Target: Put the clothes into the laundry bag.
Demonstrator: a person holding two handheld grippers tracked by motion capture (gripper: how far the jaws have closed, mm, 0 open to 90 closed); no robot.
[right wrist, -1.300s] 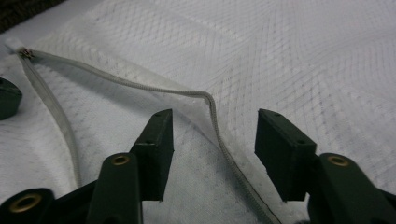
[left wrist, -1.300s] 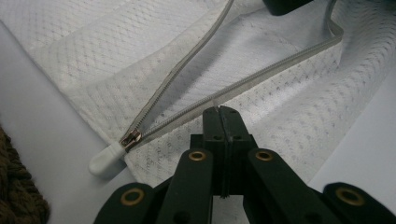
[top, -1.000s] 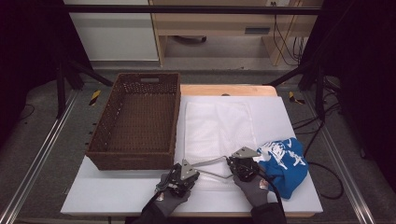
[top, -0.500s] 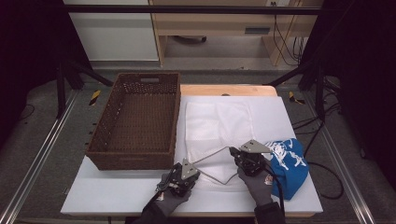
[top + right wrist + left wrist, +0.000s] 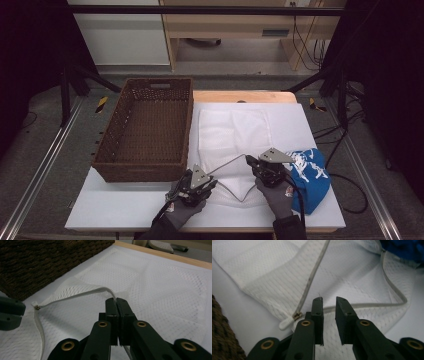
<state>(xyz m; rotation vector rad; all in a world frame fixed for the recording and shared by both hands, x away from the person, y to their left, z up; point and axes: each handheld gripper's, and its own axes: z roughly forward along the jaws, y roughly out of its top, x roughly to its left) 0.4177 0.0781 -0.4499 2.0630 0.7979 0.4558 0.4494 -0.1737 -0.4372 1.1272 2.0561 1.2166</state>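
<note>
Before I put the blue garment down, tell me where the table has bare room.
Bare board runs along the near edge, left of the left tool and in front of the basket. A thin strip lies right of the mesh bag, beyond the blue garment. Crowded: the middle, where the right tool pinches the bag's zipper edge.

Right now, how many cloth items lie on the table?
2: a white mesh laundry bag at mid-table, its zipper edge pinched by the right gripper, and a blue garment at the right edge. Anything in the basket could be hidden.
</note>
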